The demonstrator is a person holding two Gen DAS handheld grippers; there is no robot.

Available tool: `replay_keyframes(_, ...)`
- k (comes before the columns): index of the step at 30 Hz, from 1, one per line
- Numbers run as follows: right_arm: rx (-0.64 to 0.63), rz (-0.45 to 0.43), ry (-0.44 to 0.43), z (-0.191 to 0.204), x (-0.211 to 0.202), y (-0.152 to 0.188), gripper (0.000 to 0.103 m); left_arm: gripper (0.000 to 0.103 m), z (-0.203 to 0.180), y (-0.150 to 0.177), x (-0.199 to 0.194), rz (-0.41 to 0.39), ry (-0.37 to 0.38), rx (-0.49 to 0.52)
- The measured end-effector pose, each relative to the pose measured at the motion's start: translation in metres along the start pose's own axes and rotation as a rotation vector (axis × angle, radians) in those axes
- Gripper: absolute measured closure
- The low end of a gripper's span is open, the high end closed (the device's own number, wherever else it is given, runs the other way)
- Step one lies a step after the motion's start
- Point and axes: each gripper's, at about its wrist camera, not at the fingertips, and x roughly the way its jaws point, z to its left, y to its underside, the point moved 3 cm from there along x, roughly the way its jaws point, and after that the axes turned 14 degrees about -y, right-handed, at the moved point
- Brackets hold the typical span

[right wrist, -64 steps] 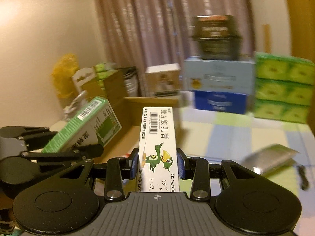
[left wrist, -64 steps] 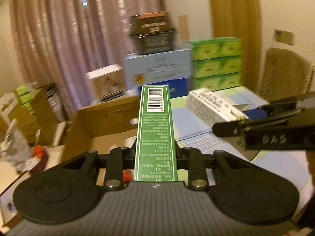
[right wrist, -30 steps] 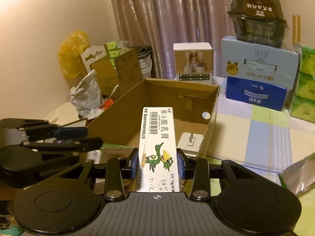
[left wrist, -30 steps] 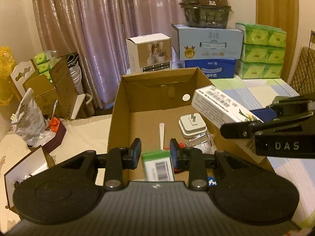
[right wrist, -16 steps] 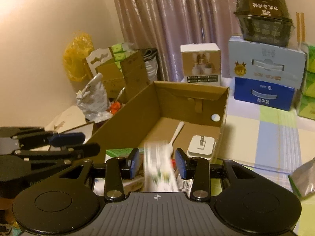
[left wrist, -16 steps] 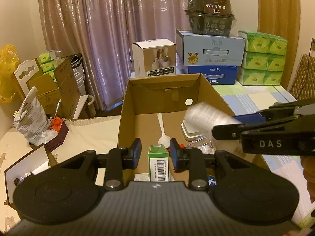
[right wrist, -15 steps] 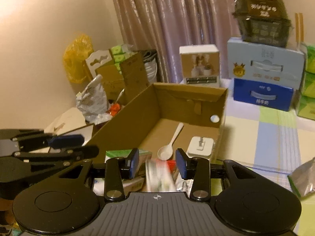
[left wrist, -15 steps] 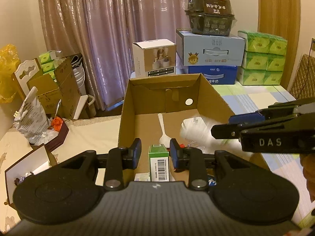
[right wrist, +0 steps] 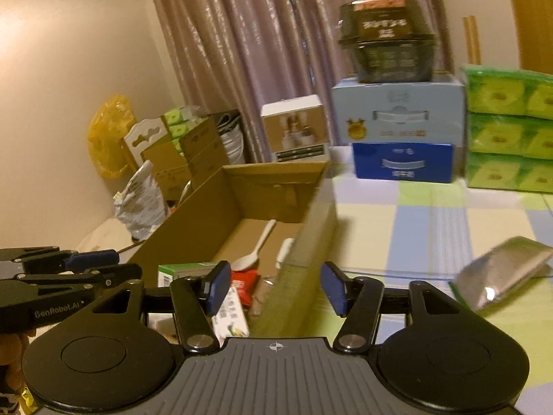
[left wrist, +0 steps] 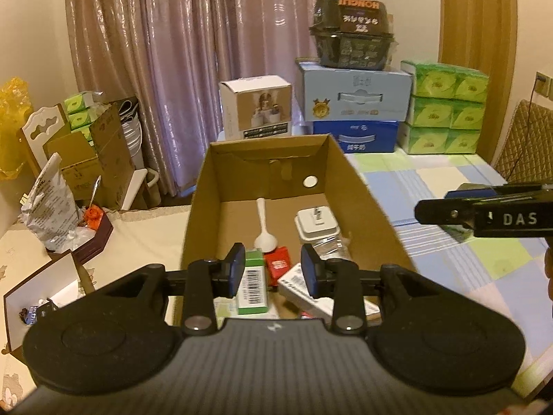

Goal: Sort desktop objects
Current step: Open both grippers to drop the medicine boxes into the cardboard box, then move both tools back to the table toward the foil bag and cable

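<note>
With both boxes dropped into the cardboard box (left wrist: 359,186), our left gripper (left wrist: 271,269) and right gripper (right wrist: 274,288), jaws just opening, stand spread and empty, while the foil pouch (right wrist: 504,269) remains on the table.

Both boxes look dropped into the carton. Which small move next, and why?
Probably swing the right gripper, jaws just opened and empty, toward the silver pouch on the checked cloth; it lies outside the cardboard carton.

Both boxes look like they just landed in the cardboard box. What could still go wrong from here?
1. The left hand-held gripper hangs low over the green box; pulling back carelessly might snag it.
2. The cardboard box is crowded near its front end, so later items could pile up.
3. The silver pouch on the tablecloth looks slippery to grasp.
</note>
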Motion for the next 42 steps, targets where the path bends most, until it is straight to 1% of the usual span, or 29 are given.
replay_keyframes(4, 0.006, -0.013, 0.027, -0.013, -0.025, 0.004, 0.036, 0.070, -0.015, -0.004, -0.012, -0.016, 0.019, 0.007)
replay_keyframes(8, 0.023, -0.022, 0.059, -0.031, -0.047, 0.008, 0.029, 0.064, -0.034, -0.008, -0.021, -0.031, 0.043, 0.021)
replay_keyframes(10, 0.026, -0.030, 0.075, -0.038, -0.059, 0.011, 0.025, 0.063, -0.044, -0.010, -0.024, -0.038, 0.055, 0.029)
replay_keyframes(13, 0.041, -0.036, 0.098, -0.052, -0.075, 0.016, 0.018, 0.059, -0.061, -0.013, -0.029, -0.046, 0.079, 0.040)
replay_keyframes(15, 0.049, -0.040, 0.112, -0.060, -0.087, 0.021, 0.013, 0.052, -0.072, -0.014, -0.033, -0.052, 0.095, 0.047)
replay_keyframes(18, 0.060, -0.045, 0.138, -0.072, -0.104, 0.030, 0.008, 0.048, -0.087, -0.015, -0.037, -0.058, 0.118, 0.059)
replay_keyframes(19, 0.064, -0.045, 0.146, -0.076, -0.110, 0.032, 0.007, 0.045, -0.091, -0.016, -0.039, -0.060, 0.125, 0.061)
replay_keyframes(20, 0.069, -0.045, 0.158, -0.080, -0.115, 0.036, 0.006, 0.040, -0.095, -0.016, -0.040, -0.064, 0.132, 0.061)
replay_keyframes(22, 0.081, -0.042, 0.177, -0.088, -0.126, 0.042, 0.005, 0.038, -0.102, -0.017, -0.043, -0.071, 0.146, 0.061)
replay_keyframes(25, 0.099, -0.043, 0.208, -0.100, -0.141, 0.052, 0.002, 0.032, -0.113, -0.018, -0.049, -0.080, 0.175, 0.057)
replay_keyframes(27, 0.114, -0.040, 0.227, -0.109, -0.149, 0.059, 0.002, 0.024, -0.122, -0.018, -0.053, -0.090, 0.194, 0.060)
replay_keyframes(30, 0.133, -0.031, 0.250, -0.120, -0.158, 0.068, 0.002, 0.016, -0.137, -0.017, -0.056, -0.096, 0.229, 0.076)
replay_keyframes(36, 0.162, -0.024, 0.286, -0.138, -0.170, 0.082, 0.002, 0.008, -0.170, -0.010, -0.058, -0.085, 0.281, 0.124)
replay_keyframes(42, 0.194, -0.021, 0.305, -0.151, -0.179, 0.095, 0.002, 0.003, -0.203, 0.001, -0.055, -0.056, 0.308, 0.177)
